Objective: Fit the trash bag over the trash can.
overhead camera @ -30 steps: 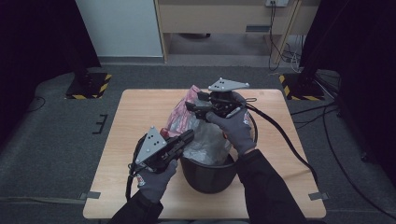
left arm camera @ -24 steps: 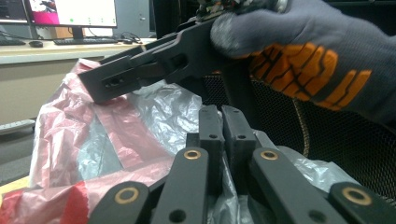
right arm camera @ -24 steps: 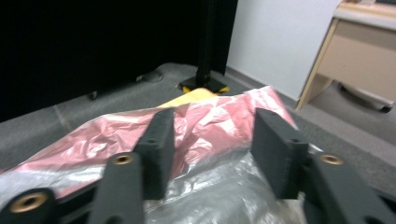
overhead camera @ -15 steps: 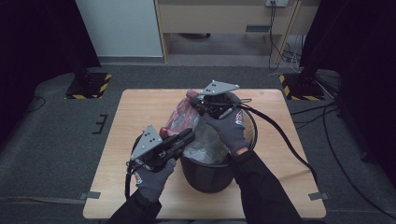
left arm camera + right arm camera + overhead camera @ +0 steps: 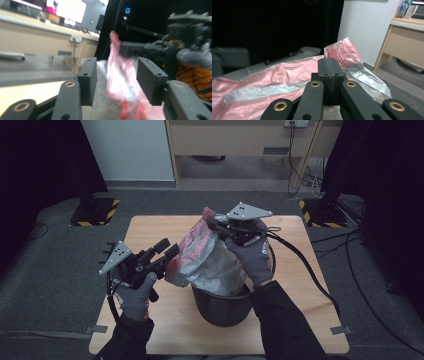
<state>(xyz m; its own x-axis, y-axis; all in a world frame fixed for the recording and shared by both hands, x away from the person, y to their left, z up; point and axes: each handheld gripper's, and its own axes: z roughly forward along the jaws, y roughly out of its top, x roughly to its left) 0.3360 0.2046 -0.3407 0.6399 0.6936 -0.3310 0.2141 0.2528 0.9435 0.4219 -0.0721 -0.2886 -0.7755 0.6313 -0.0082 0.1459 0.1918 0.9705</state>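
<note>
High view down onto the table (image 5: 150,330); both gripper views close, sharing the bag (image 5: 210,257).

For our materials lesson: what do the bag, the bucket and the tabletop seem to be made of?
Bag: thin plastic film, pink and silvery-clear, crinkled and glossy. Bucket: probably moulded plastic, smooth black, though metal is possible. Tabletop: wood or wood-look laminate, pale and matte.
</note>
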